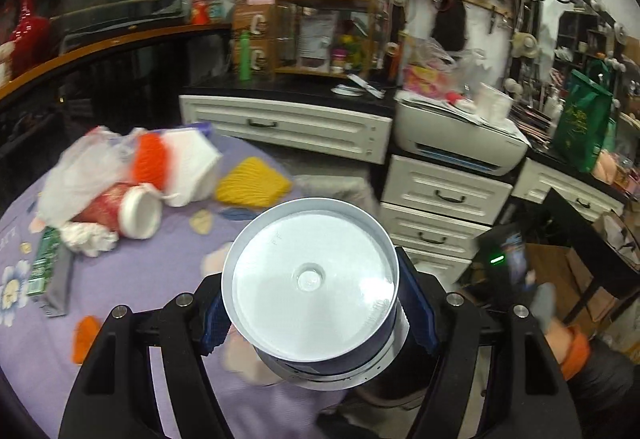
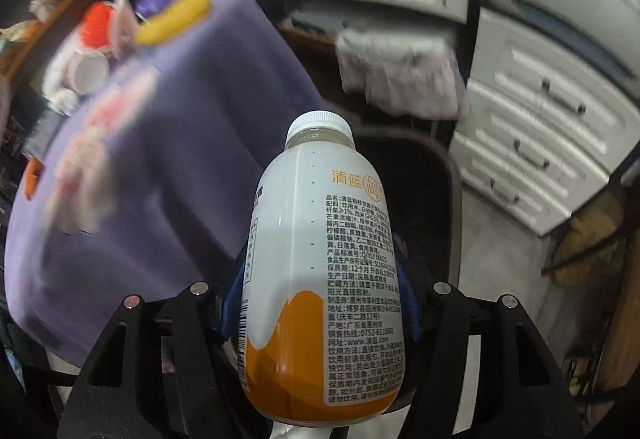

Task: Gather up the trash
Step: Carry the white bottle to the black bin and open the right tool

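1. A silver tin [image 1: 312, 279] is clamped between the blue pads of the left tool [image 1: 316, 315], above the purple-covered counter [image 1: 160, 279].
2. A white-and-orange bottle [image 2: 324, 279] is gripped by the right tool [image 2: 320, 303], cap pointing away, over a dark bin [image 2: 416, 191].
3. More trash is piled at the counter's far side: a red cup [image 1: 120, 209] and a white bag [image 1: 76, 175].

The left gripper [image 1: 316, 315] tilts gently downward, its black arms reaching in from 7 and 5 o'clock, and its blue pads [image 1: 214, 323] press both sides of a tin [image 1: 316, 291]. The right gripper [image 2: 320, 311] points more steeply down, pads clamped at 9 and 3 o'clock on a bottle [image 2: 320, 279], whose cap faces 12 o'clock.
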The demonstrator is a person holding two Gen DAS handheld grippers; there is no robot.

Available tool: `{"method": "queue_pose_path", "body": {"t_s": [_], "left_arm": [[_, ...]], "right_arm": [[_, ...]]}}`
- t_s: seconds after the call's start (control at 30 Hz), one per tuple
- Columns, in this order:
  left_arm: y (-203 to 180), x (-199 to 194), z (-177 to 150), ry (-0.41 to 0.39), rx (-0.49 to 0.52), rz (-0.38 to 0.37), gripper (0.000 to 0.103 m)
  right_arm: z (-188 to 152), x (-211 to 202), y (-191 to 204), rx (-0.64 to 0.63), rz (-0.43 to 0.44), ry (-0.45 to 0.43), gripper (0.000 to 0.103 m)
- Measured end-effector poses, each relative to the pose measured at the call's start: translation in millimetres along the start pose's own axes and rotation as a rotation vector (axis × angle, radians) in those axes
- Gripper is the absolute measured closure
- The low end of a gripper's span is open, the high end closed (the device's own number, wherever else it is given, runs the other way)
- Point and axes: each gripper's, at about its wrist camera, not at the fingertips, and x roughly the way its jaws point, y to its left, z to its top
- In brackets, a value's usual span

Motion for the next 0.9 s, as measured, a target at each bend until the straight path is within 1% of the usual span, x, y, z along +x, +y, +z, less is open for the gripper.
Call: {"method": "queue_pose_path", "body": {"t_s": [0.07, 0.13, 0.3, 0.37, 0.47, 0.63, 0.67, 0.7, 0.73, 0.8, 0.9], "left_arm": [[-18, 20, 0, 0.026, 0.013, -0.028, 0.033], [-29, 35, -3, 0.044, 0.026, -0.033, 0.033], [-45, 61, -12, 0.089, 0.039, -0.040, 0.033], [-47, 68, -17, 0.107, 0.034, -0.048, 0.033], [-47, 75, -23, 0.124, 0.027, -0.053, 0.033], [-44, 84, -30, 0.157, 0.018, -0.055, 0.033], [-45, 85, -31, 0.162, 0.017, -0.056, 0.033], [-45, 86, -32, 0.165, 0.017, -0.057, 0.033], [-46, 87, -33, 0.168, 0.019, -0.057, 0.033], [-48, 89, -34, 0.171, 0.028, -0.055, 0.033], [-50, 92, -36, 0.178, 0.033, -0.052, 0.033]], "right_arm": [[-4, 31, -6, 0.021, -0.015, 0.081, 0.042], [-4, 57, -7, 0.034, -0.029, 0.150, 0.042], [-5, 116, -14, 0.106, -0.003, 0.325, 0.041], [-6, 135, -17, 0.108, -0.031, 0.366, 0.041], [-11, 157, -20, 0.110, -0.051, 0.415, 0.041], [-17, 178, -28, 0.133, -0.077, 0.464, 0.040], [-18, 179, -29, 0.135, -0.079, 0.468, 0.038], [-18, 179, -28, 0.139, -0.083, 0.466, 0.031], [-19, 176, -28, 0.145, -0.087, 0.455, 0.029], [-17, 167, -27, 0.149, -0.079, 0.420, 0.028], [-8, 141, -31, 0.137, -0.089, 0.341, 0.028]]}}
